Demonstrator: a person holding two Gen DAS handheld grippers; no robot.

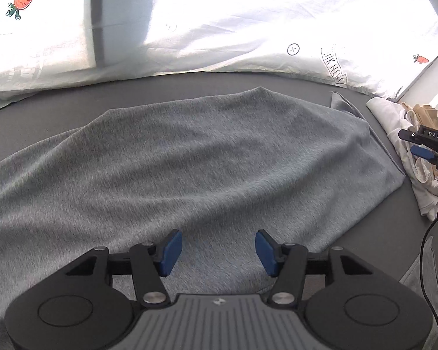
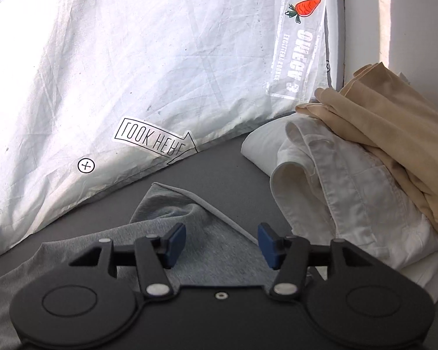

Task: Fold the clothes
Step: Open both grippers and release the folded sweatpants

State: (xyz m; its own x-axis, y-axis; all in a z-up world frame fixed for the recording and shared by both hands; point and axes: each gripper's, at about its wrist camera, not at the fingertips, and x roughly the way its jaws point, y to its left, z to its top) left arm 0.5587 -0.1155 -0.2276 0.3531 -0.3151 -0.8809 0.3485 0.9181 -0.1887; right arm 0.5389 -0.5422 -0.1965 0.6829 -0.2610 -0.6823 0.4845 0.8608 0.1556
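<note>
A grey knit garment (image 1: 189,169) lies spread on the dark grey surface (image 1: 58,110), folded over with soft wrinkles. My left gripper (image 1: 218,252) is open and empty just above its near edge. My right gripper (image 2: 222,246) is open and empty over a corner of the same grey garment (image 2: 189,213), whose hem (image 2: 219,207) runs diagonally. The right gripper also shows at the right edge of the left wrist view (image 1: 429,145).
A white pillow with carrot prints and "LOOK HERE" text (image 2: 131,73) lies along the far side; it also shows in the left wrist view (image 1: 248,29). A pile of white clothes (image 2: 335,175) topped by a beige garment (image 2: 394,122) sits at the right against a wall.
</note>
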